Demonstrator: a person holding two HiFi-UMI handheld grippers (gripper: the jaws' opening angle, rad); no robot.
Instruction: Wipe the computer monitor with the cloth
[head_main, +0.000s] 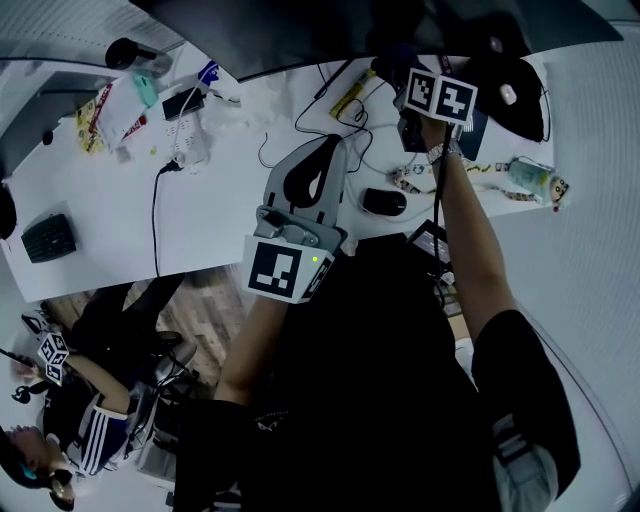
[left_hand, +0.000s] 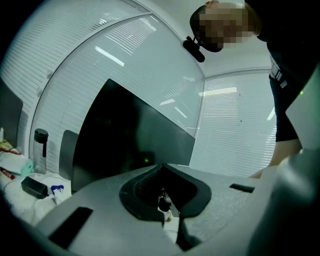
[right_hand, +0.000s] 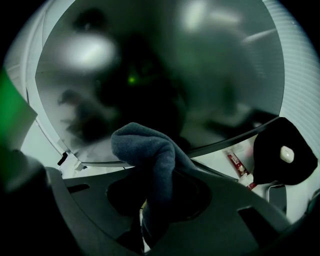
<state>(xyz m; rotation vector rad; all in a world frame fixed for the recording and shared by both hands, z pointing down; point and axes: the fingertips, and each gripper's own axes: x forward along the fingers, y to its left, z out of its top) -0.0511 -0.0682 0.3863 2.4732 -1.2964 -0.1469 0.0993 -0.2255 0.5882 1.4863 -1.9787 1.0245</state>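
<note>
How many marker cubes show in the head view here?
3. Left gripper's cube at centre; right gripper's cube upper right, near the monitor; a third cube lower left, by another person. More may be hidden.

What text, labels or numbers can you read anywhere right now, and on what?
Nothing reads clearly.
On the red tube: white print, too blurred to read.
On the packets: coloured print, too small to read.
On the white wrapper: a blue mark, unreadable.
On the marker cubes: black-and-white square patterns only, no letters.
</note>
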